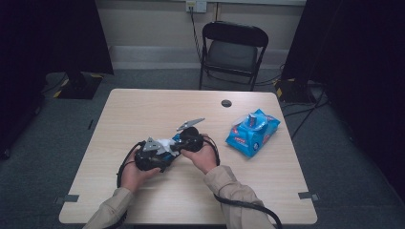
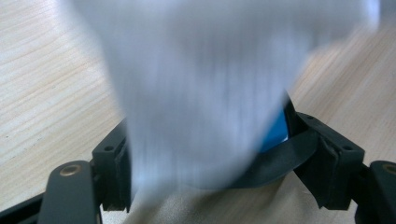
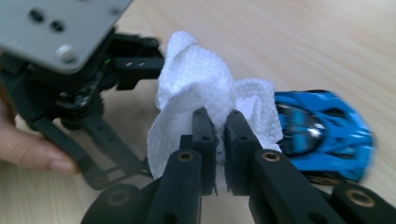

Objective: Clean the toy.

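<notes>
The white wipe (image 3: 205, 93) hides most of the blue toy car (image 3: 322, 130) held in the left gripper (image 2: 210, 158); the right gripper (image 3: 218, 126) pinches that wipe beside the car.

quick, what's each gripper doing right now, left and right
Left gripper: closed on the blue toy car.
Right gripper: closed, pinching the white wipe.

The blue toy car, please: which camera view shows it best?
The right gripper view: the car shows its roof and windscreen beside the white wipe pinched by the right gripper. In the left gripper view the blurred wipe leaves just a blue sliver between the jaws. The high view gives a small blue patch between the grippers.
</notes>
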`<state>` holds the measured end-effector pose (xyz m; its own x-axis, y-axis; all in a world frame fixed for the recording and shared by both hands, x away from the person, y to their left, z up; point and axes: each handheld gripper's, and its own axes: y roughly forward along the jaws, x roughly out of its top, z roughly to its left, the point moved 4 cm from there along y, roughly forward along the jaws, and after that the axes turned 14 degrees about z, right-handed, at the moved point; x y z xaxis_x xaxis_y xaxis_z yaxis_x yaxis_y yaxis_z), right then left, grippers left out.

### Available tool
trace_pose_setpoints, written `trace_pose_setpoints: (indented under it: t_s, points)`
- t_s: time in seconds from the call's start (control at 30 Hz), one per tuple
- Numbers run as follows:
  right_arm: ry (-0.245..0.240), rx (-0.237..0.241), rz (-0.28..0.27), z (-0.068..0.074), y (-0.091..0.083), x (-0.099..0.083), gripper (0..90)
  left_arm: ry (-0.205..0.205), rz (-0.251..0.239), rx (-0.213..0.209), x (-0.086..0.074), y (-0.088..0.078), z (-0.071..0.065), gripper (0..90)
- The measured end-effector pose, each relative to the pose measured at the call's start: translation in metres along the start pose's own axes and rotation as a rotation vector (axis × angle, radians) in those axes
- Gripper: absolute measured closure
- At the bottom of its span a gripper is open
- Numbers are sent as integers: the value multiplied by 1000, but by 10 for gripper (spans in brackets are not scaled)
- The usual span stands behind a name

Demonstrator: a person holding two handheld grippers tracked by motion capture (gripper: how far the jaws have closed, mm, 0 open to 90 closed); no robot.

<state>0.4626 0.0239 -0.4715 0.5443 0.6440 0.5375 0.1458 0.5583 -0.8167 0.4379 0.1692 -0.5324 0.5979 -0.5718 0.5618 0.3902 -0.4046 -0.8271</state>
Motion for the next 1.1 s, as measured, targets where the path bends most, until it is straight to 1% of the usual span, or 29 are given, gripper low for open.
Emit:
trace_pose_setpoints:
  t_s: [0.07,0.13,0.17,0.23,0.27,0.4,0.47,0.67,0.83,0.93,0.97,1.0,1.1]
  points:
    - [-15,9,15,7,9,2,846,-1,-1,0,0,0,0,241]
    - [-20,15,23,10,15,2,845,0,0,0,0,0,0,240]
    - [-16,29,26,12,20,3,845,0,0,0,0,0,0,241]
    - [-25,25,36,13,24,3,845,0,1,0,0,0,0,241]
    - [-27,32,40,14,27,3,845,0,1,0,0,0,0,240]
    - [-3,45,35,13,33,3,842,6,2,4,0,0,1,241]
    - [-1,43,39,11,35,3,841,5,2,4,0,0,1,241]
    - [13,40,39,10,37,4,841,5,1,4,0,0,0,241]
    - [-13,17,44,12,36,5,821,6,2,4,0,0,1,241]
    - [3,16,29,10,34,4,804,9,2,7,0,0,1,241]
    - [9,19,25,9,34,4,793,6,2,5,0,0,1,241]
    - [13,14,23,8,33,4,766,1,1,0,0,0,0,241]
    - [17,-2,12,6,30,5,694,1,1,0,0,0,0,241]
